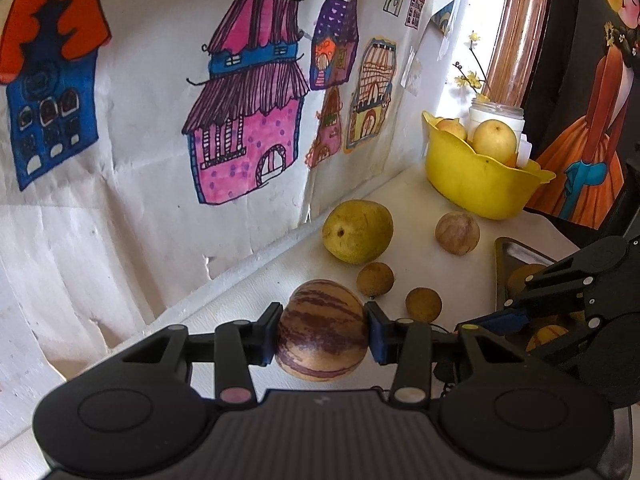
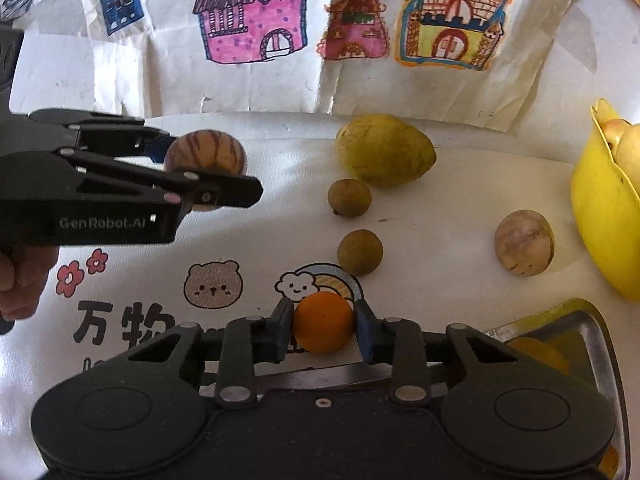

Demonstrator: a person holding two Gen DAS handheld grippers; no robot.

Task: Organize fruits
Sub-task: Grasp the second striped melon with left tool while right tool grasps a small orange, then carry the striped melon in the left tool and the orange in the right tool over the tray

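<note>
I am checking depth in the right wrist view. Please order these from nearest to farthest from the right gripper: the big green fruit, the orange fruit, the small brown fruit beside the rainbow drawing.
1. Orange fruit: between the pads of the right gripper.
2. Small brown fruit: just beyond, slightly right.
3. Big green fruit: far back, near the wall.

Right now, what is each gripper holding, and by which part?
Left gripper: striped melon, clamped across its middle. Right gripper: small orange fruit, gripped at its sides.
</note>
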